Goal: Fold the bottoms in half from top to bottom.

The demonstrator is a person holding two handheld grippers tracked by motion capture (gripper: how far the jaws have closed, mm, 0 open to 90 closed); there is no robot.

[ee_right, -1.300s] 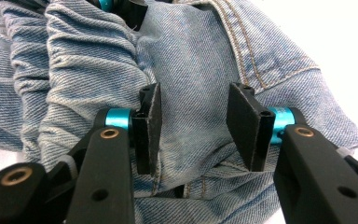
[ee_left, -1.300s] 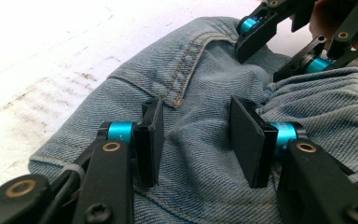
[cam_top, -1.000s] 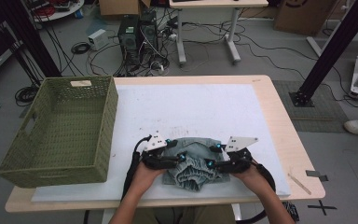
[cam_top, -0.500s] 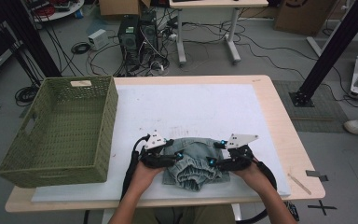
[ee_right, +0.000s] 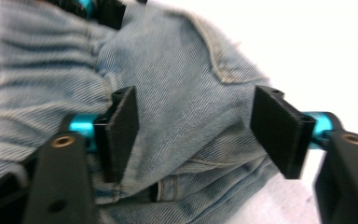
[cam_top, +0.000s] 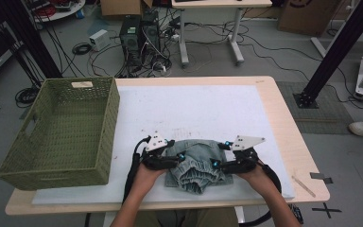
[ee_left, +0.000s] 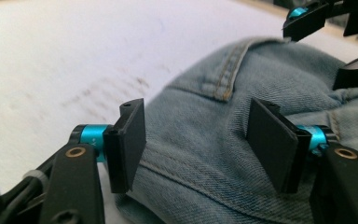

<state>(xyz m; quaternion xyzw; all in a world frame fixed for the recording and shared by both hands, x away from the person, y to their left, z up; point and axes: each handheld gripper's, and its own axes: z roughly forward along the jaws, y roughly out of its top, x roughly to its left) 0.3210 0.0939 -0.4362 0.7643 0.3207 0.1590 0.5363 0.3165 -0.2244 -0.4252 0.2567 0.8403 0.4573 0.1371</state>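
Note:
A folded light-blue denim garment (cam_top: pixel 196 166) with a gathered waistband lies on the white mat (cam_top: pixel 194 109) near the table's front edge. My left gripper (cam_top: pixel 177 149) is at its left side and my right gripper (cam_top: pixel 220 152) at its right, each held in a hand. In the left gripper view the jaws (ee_left: pixel 198 121) stand apart over the denim (ee_left: pixel 205 154) without pressing it. The right gripper's jaws (ee_right: pixel 193 116) likewise straddle the denim (ee_right: pixel 177 74) with a gap on both sides. Both pairs of jaws have just been opening, with cloth lying between them.
An olive wicker basket (cam_top: pixel 61 132) stands on the table's left part, beside the mat. A thin stick (cam_top: pixel 304 185) lies by the right front corner. Beyond the table's far edge the floor holds computer cases, cables and a desk frame.
Both hands have stayed at the sides of the denim garment. The jaws look slightly wider apart than before.

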